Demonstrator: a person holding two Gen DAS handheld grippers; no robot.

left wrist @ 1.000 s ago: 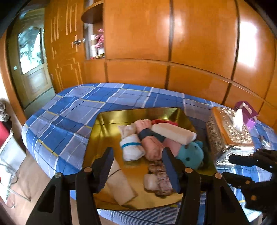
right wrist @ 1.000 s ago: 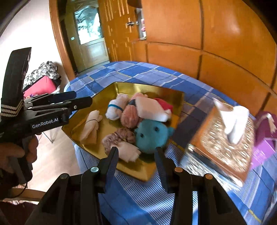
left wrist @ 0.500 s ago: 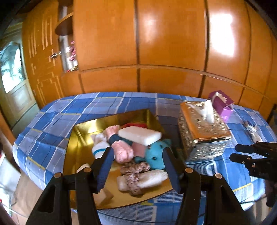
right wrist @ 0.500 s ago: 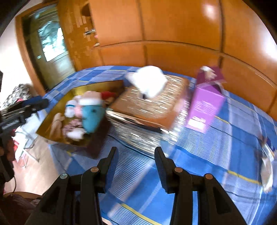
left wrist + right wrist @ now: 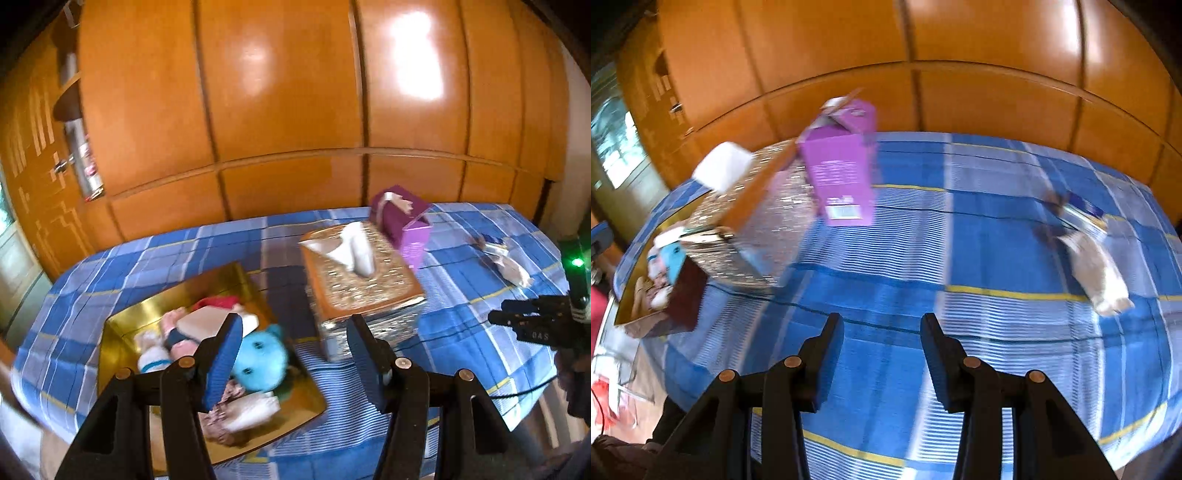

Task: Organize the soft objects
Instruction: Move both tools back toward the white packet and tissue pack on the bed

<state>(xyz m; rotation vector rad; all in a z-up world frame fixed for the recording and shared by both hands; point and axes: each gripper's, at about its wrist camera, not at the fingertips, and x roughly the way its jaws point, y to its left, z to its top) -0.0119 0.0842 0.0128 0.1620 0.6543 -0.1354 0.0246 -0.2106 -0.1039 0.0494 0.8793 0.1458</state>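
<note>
Both grippers, left (image 5: 295, 332) and right (image 5: 882, 332), hover with fingers spread, holding nothing. Soft plush and rolled cloth items (image 5: 229, 354) fill the shiny gold tray (image 5: 122, 332) at eight o'clock on the checked-cloth worktop (image 5: 960, 240), just beside an embossed metallic tissue box (image 5: 365, 291).

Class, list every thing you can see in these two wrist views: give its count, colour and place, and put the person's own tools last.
Checked tablecloth: one, blue, covering the table.
Shiny gold tray: one, table's left end.
Round teal plush toy: one, in the tray.
Rolled soft cloths: several, white, pink, red, in the tray.
Ornate tissue box: one, gold-silver, right of the tray.
Purple carton: one, behind the tissue box.
Crumpled wrappers: few, white-blue, far right.
Left claw: black, open, empty.
Right claw: black, open, empty.
</note>
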